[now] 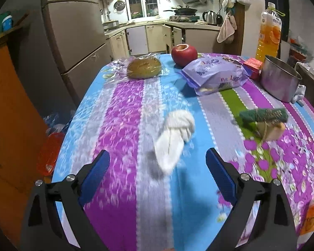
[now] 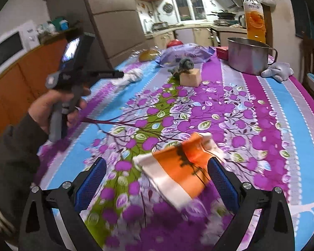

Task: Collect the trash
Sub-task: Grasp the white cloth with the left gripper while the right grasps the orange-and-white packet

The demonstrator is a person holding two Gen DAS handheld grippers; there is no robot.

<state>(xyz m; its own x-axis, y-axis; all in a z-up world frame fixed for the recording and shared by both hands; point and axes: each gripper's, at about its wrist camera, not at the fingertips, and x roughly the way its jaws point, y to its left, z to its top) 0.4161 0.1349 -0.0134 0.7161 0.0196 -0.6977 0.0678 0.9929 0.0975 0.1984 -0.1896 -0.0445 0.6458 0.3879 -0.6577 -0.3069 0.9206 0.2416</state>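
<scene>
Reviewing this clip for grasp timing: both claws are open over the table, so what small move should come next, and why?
Probably ease the left claw forward and down so its open fingers straddle the white crumpled wad, then close. The wad lies just ahead of the pads, untouched. Likewise, the right claw stands open with the orange wrapper between its fingers.

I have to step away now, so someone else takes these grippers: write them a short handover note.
Left gripper: open, empty, aimed at the crumpled white tissue lying on the tablecloth.
Right gripper: open, the orange wrapper lies between its fingers, not gripped.
Done: nothing picked up yet.
Left: grip both pieces and bin them. The apple, bread and purple snack bag look like food, not trash.
</scene>
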